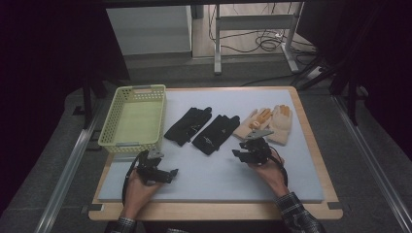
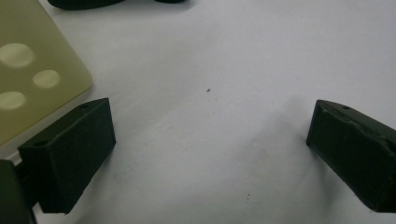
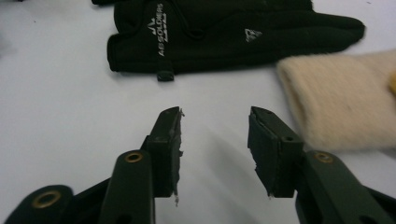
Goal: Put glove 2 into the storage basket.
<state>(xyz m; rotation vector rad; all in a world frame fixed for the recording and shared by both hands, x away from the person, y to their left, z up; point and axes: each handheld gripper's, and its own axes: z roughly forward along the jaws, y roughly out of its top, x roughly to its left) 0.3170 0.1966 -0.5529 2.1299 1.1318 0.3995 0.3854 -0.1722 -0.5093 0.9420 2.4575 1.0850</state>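
High view: the right gripper hangs just short of the cuff of the nearer black fabric glove, with the cream knitted glove with orange fingertips off to its far side. The left gripper rests low on the pale grey foam mat, near the front corner of the pale green perforated plastic basket. A second black fabric glove lies between the first glove and the basket. The step in hand looks like picking a glove for the basket.

Left gripper view: the jaws stand wide apart with only bare mat between them. The basket's smooth rounded corner sits just outside one jaw.

Right gripper view: the jaws are partly open and hold nothing, bare mat between the pads. The black glove's cuff, soft and matte with white printed lettering and a small pull tab, lies ahead of the jaws and apart from them. The cream glove's fuzzy ribbed cuff is beside the other jaw.

To do it well, I would reach forward to the black cuff, pinch its doubled hem rather than the thin tab, and lift slowly, since limp cloth sags and may drag its neighbour.
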